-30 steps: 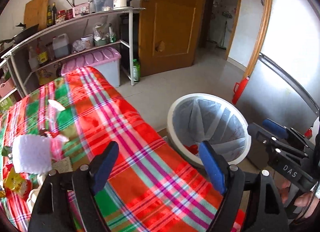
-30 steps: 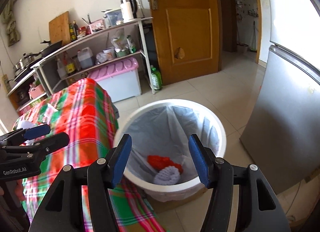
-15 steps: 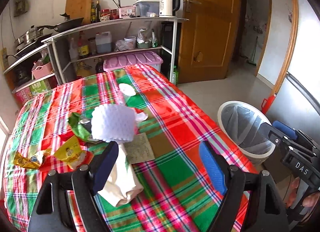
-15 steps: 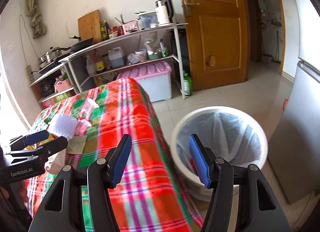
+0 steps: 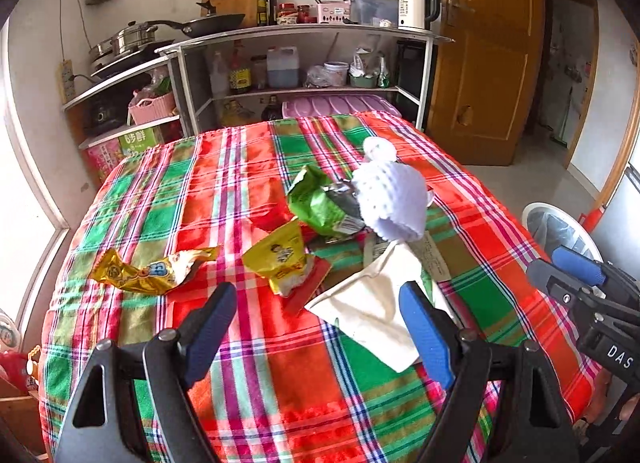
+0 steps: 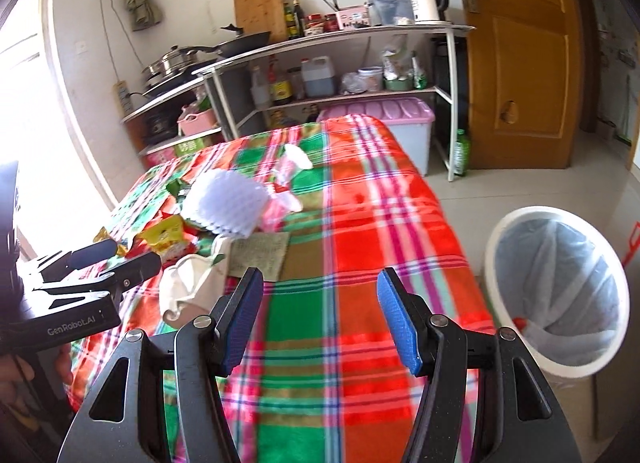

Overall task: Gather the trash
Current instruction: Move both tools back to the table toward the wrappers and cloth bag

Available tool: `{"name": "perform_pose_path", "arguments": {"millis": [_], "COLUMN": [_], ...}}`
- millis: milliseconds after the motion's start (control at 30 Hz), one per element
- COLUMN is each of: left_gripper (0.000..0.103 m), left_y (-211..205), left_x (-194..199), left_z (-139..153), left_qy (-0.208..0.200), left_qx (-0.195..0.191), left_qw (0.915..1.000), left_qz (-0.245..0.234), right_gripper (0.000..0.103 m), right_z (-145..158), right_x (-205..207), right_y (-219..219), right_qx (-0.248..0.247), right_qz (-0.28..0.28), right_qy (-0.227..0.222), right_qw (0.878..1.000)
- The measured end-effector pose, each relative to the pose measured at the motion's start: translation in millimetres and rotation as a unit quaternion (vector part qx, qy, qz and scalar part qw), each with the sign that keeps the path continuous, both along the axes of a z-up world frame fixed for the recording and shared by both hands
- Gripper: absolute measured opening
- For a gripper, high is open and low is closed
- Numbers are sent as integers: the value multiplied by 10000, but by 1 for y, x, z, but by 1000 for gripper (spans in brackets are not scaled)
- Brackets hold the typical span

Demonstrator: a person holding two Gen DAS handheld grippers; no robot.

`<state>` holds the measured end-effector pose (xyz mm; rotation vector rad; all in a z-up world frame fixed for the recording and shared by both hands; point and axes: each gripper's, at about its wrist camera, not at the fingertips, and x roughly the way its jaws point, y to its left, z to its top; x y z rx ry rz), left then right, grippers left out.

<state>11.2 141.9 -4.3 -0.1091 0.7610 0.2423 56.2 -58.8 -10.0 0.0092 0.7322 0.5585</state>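
Trash (image 5: 276, 263) of crinkled wrappers, foam netting and a pouch litters the plaid cloth; both grippers' jaws gape empty.

"DAS" printed in white on right gripper (image 5: 592, 283) body; "GenRobot.AI" printed on left gripper (image 6: 116, 255) body. Carton and wrapper print illegible.

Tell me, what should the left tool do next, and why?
Probably ease the left tool forward and down onto the white crumpled paper bag. Its jaws are open and empty, and that bag is the nearest trash, lying right between its fingers on the plaid tablecloth. The white bin waits beside the table, and the right tool is empty too.
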Motion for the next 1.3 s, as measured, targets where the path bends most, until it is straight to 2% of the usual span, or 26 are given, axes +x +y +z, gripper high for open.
{"name": "perform_pose_path", "arguments": {"millis": [267, 367, 533, 633, 967, 1067, 1133, 1300], "left_gripper": [87, 87, 88, 88, 89, 90, 90, 90], "left_y": [51, 66, 92, 110, 144, 154, 157, 164], "left_x": [-14, -20, -29, -32, -27, -23, -20, -8], "left_z": [-8, -10, -15, -18, -32, -34, -33, -40], "left_qy": [40, 46, 69, 93, 181, 169, 143, 266], "left_qx": [-379, -286, -389, -514, -619, -853, -789, -863], "left_qw": [9977, 9965, 9937, 9902, 9860, 9833, 9833, 9830], "left_qz": [552, 782, 1047, 1297, 1536, 1597, 1632, 1597], "right_gripper": [60, 60, 60, 60, 60, 59, 47, 31], "right_z": [-18, -22, -25, -28, -37, -37, -37, -37], "right_x": [6, 5, 5, 4, 1, 3, 4, 4], "right_y": [40, 52, 72, 85, 101, 101, 102, 103], "right_qx": [29, 134, 236, 115, -280, -272, -266, -249], "right_qz": [542, 747, 993, 1132, 1115, 1085, 1089, 1091], "right_qy": [347, 495, 618, 665, 781, 802, 814, 831], "right_qw": [9979, 9959, 9929, 9913, 9903, 9905, 9904, 9902]}}
